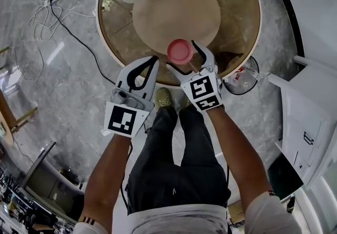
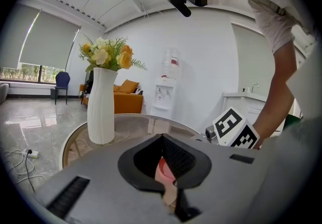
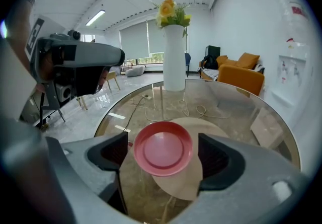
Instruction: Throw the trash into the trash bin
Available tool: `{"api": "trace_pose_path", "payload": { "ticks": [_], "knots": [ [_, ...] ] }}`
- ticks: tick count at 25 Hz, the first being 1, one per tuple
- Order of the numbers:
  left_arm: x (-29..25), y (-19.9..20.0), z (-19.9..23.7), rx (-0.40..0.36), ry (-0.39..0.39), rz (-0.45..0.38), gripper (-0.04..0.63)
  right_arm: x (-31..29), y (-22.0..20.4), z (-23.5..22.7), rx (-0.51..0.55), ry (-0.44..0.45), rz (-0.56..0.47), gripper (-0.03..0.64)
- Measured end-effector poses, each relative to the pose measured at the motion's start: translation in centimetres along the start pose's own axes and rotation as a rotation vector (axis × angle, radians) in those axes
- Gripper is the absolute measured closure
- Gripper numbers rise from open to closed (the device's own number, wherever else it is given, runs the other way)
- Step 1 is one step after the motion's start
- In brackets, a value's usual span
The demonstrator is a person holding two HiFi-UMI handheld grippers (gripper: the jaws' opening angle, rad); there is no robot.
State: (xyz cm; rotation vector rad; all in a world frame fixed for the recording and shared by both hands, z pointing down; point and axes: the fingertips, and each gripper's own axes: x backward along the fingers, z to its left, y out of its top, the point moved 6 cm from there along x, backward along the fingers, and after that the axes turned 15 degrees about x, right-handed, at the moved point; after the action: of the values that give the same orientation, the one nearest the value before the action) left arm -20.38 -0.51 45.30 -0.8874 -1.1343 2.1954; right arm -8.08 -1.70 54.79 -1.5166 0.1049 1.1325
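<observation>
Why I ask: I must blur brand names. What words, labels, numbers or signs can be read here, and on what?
No text is legible in any view.
Left gripper's marker cube and right gripper's marker cube: black-and-white patterns, no letters.
Water dispenser: red label, too blurred.
Packet in the trash bin: red print, too small.

The pink round plate [image 1: 180, 50] is lying on the round glass desk [image 1: 243, 7] between my right claw's [image 1: 182, 56] jaws, the dark round trash bin [image 1: 240, 79] standing at the desk's right.
</observation>
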Motion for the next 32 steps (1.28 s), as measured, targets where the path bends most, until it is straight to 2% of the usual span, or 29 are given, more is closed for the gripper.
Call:
{"api": "trace_pose_path", "payload": {
  "ticks": [10, 18, 26, 32],
  "knots": [
    [0.1, -0.3, 0.5, 0.01, 0.01, 0.003, 0.595, -1.2, -0.5, -0.1, 0.004, 0.003, 0.042, 0.195],
    [0.1, -0.4, 0.4, 0.011, 0.009, 0.002, 0.595, -1.1, -0.4, -0.2, 0.018, -0.004, 0.036, 0.226],
    [-0.5, -0.2, -0.5, -0.009, -0.006, 0.01, 0.595, 1.0, 0.5, -0.7, 0.006, -0.042, -0.036, 0.227],
    [-1.8, 0.2, -2.3, -0.02, -0.049, 0.009, 0.595, 3.7, 1.1, -1.7, -0.009, -0.093, -0.088, 0.227]
  ]
}}
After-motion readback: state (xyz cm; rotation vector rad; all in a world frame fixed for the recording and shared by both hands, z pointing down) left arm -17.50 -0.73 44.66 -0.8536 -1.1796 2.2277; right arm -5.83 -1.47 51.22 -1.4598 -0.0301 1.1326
